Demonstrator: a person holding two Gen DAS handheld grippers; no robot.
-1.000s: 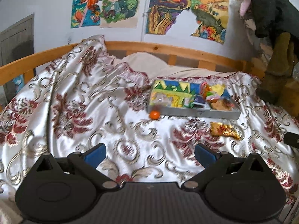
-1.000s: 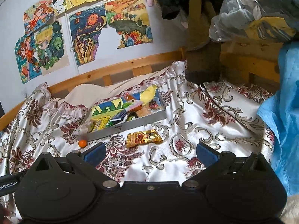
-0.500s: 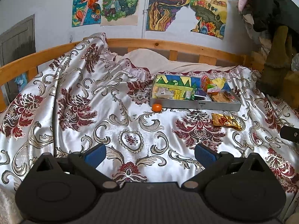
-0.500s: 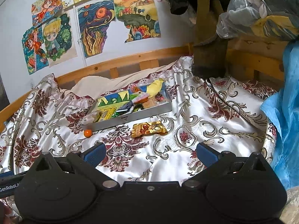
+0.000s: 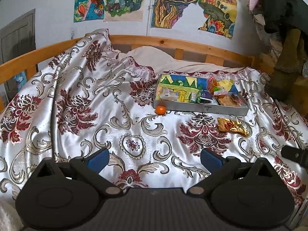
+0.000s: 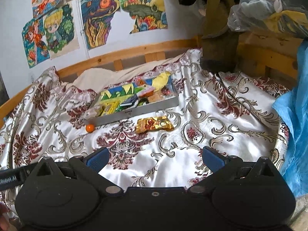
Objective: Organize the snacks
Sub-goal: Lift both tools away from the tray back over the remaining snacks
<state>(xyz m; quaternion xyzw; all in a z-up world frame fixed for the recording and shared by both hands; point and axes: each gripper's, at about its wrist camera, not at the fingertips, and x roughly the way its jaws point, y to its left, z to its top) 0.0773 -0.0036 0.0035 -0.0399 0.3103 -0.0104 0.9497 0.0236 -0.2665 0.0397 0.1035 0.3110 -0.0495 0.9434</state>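
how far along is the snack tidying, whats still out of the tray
Mostly done: several packets already lie in the metal tray on the bedspread. Nothing is in hand: the left gripper and right gripper are both open and empty, short of the snacks. Left to do: the small orange by the tray's front left corner and the gold snack packet in front of the tray, both outside it.

Floral satin bedspread (image 5: pixel 80 104), wooden bed rail (image 5: pixel 173 43), wall drawings (image 5: pixel 107 0), blue plastic (image 6: pixel 296 104)

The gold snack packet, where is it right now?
The gold snack packet lies flat on the bedspread, just in front of the metal tray, right of the small orange.
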